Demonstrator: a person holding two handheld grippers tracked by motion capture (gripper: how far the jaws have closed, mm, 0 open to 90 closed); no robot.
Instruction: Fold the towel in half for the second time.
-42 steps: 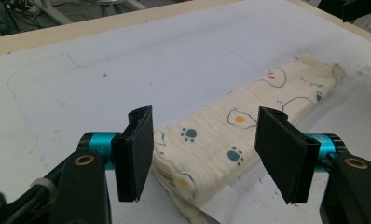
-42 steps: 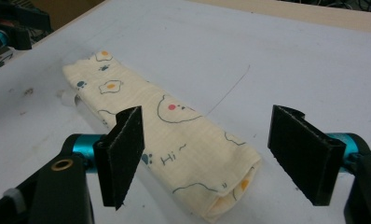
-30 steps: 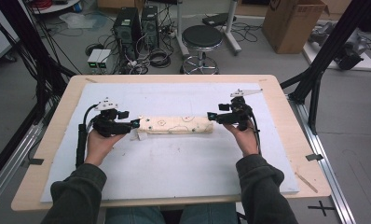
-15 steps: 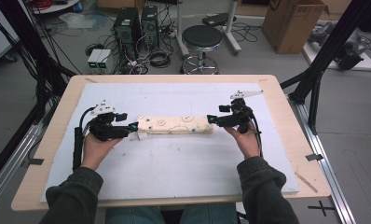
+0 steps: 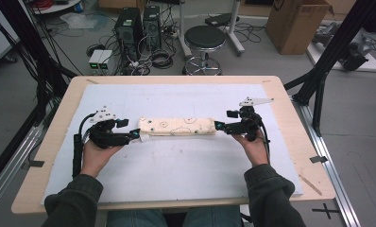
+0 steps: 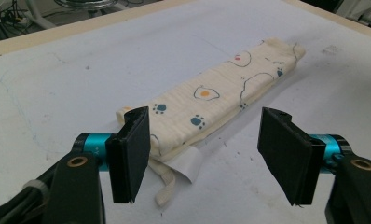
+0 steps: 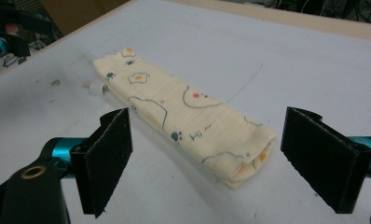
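Folded cloth (image 5: 176, 126) lies flat on surface (image 5: 176, 170). Left gripper (image 6: 207, 156) and right gripper (image 7: 221, 161) gape wide, empty, at opposite ends. Advice: close evenly on all layers, lift together.

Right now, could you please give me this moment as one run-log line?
left gripper: open, at cloth end | right gripper: open, at other end | folded cloth: flat on mat, unheld
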